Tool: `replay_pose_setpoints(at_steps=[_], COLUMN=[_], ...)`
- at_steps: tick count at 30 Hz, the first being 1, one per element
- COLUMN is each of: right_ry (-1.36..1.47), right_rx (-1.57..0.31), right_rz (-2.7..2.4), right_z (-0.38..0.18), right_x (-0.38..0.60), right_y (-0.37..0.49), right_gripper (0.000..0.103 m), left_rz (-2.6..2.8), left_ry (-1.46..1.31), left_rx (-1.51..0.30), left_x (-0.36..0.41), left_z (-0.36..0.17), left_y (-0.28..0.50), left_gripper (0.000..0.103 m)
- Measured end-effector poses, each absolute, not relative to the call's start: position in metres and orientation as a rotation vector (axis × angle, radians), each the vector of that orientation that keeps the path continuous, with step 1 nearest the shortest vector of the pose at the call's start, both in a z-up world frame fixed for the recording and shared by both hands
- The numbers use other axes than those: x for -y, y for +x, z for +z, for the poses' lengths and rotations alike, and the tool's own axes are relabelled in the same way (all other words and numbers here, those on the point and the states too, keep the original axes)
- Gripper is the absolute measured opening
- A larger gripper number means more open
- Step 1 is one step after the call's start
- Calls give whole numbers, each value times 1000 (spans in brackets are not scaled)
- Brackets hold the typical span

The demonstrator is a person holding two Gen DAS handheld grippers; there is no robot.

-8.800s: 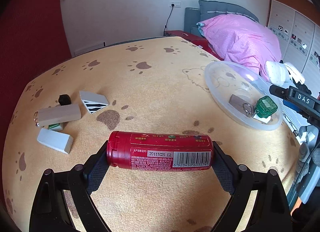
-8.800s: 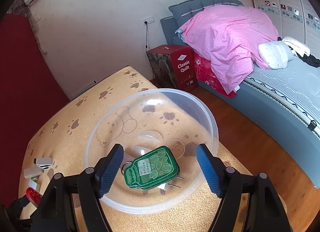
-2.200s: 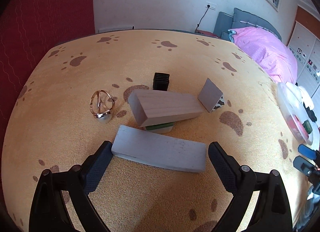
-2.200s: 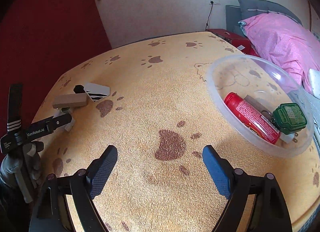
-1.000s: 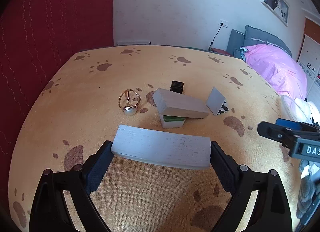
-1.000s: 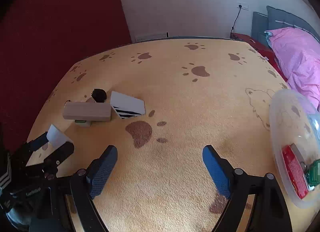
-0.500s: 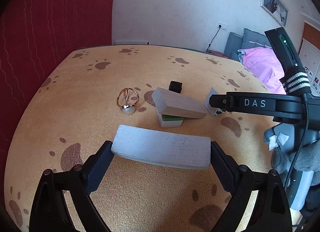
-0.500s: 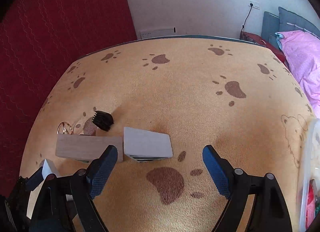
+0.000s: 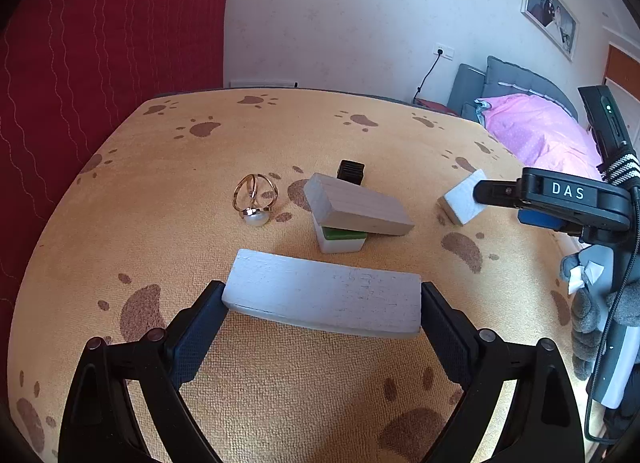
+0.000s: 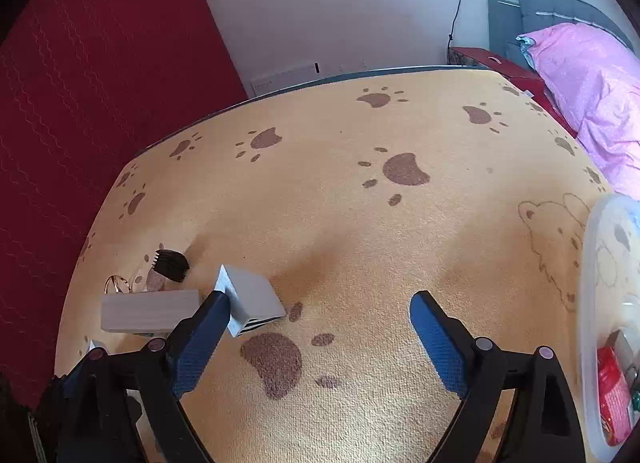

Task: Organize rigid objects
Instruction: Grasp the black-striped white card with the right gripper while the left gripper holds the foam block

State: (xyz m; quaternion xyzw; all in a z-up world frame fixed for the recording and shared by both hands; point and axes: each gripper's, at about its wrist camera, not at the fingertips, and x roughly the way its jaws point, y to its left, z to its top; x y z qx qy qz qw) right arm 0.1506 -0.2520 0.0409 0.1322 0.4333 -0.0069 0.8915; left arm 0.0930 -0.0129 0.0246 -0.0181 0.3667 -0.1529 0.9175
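My left gripper (image 9: pixel 322 291) is shut on a flat white block (image 9: pixel 324 295), one pad on each end, above the paw-print cloth. Beyond it a wooden block (image 9: pixel 356 207) rests on a green-and-white tile (image 9: pixel 340 239), with a small black piece (image 9: pixel 351 172) behind and a pearl ring (image 9: pixel 256 199) to the left. A white wedge with a striped face (image 10: pixel 250 299) lies at the tip of my right gripper's left finger. My right gripper (image 10: pixel 320 297) is opening, with only cloth between its jaws.
A clear plastic bowl (image 10: pixel 588 263) sits at the right edge of the table, with a red canister (image 10: pixel 614 395) inside. A bed with a pink cover (image 10: pixel 592 75) stands beyond. A gloved hand (image 9: pixel 588 327) holds the right gripper (image 9: pixel 552 199) at the right.
The right gripper came closer to the wedge, which went from midway between its fingers to beside the left fingertip. The left gripper and its white block stayed put.
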Motion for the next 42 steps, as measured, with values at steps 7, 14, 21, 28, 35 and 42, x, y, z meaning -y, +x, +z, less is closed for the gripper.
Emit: replay_pose_setpoints(at_steps=[7,14,21,28,35,42], right_ry=[271,259,235,115,52,67], right_rx=[-906,-902,-879,-898,-920,-927], right_rz=[-53,-79,18,121,133,111], right_z=[34,31,36,32,24,20], right_x=[263,266,249,214,194,204], right_y=[133,126,118,115,126,135], right_gripper=[94,94,93,69,51,32], left_rz=[-315,-316,-316,-316,-316,-317], left_ry=[-36,-35,-34,-33,-33,-29], left_rx=[-754,-754,-754,-754,-753,-752], left_x=[13,14,14,14,14,16], left_z=[25,25,25,25,25,26], left_y=[93,92,92,92,91,91], left_gripper=[94,94,94,94,94,94])
